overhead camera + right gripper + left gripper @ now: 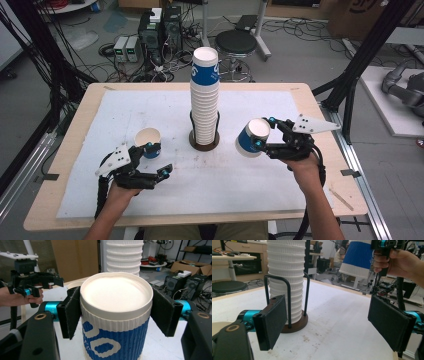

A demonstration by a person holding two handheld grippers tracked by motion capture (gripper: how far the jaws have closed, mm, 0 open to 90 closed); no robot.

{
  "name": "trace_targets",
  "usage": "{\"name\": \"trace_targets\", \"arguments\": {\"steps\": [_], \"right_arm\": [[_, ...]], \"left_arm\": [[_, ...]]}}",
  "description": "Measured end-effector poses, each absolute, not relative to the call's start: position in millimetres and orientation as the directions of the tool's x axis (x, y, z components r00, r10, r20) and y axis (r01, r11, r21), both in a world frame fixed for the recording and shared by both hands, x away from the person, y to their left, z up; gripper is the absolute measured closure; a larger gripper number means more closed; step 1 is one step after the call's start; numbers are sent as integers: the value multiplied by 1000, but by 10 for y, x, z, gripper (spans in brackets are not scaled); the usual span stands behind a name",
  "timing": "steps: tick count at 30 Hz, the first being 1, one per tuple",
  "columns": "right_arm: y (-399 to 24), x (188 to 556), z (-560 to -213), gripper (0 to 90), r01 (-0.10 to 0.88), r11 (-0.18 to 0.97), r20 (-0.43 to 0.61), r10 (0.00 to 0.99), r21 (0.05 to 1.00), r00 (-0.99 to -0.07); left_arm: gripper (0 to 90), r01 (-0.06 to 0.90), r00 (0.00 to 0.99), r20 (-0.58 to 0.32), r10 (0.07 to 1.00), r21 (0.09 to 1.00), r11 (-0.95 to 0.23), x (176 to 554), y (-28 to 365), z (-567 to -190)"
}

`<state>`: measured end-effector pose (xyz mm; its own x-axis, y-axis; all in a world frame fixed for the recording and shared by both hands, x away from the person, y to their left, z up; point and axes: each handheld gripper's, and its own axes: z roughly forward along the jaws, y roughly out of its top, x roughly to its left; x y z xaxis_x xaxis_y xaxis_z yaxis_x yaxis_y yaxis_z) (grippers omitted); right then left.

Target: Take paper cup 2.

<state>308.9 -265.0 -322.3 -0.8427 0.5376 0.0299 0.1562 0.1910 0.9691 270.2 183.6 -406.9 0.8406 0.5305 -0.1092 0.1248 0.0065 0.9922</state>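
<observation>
The high view looks forward and down from above the person's side onto the whole table (70, 150), with floor and equipment beyond. The left gripper view sits low over the table, facing along its jaws toward the stack of cups (287, 277), quite near. The right gripper view looks close along its jaws at a held cup (116, 322), filling much of it. All three views share the stack of cups; each gripper view also catches the opposite hand.

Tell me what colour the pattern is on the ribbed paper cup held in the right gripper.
Blue with white shapes on the ribbed paper cup, clearest in the right gripper view.
</observation>
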Motion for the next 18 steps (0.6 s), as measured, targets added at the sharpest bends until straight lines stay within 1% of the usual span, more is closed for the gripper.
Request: {"name": "trace_targets", "arguments": {"steps": [9, 18], "right_arm": [[-2642, 3048, -3279, 307, 145, 203, 14, 535, 969, -844], [-2636, 3049, -3289, 307, 149, 197, 22, 530, 969, -847]], "left_arm": [[159, 127, 840, -116, 530, 992, 16, 2693, 1848, -4076], [159, 134, 840, -125, 528, 991, 21, 2675, 1870, -4104]]}}
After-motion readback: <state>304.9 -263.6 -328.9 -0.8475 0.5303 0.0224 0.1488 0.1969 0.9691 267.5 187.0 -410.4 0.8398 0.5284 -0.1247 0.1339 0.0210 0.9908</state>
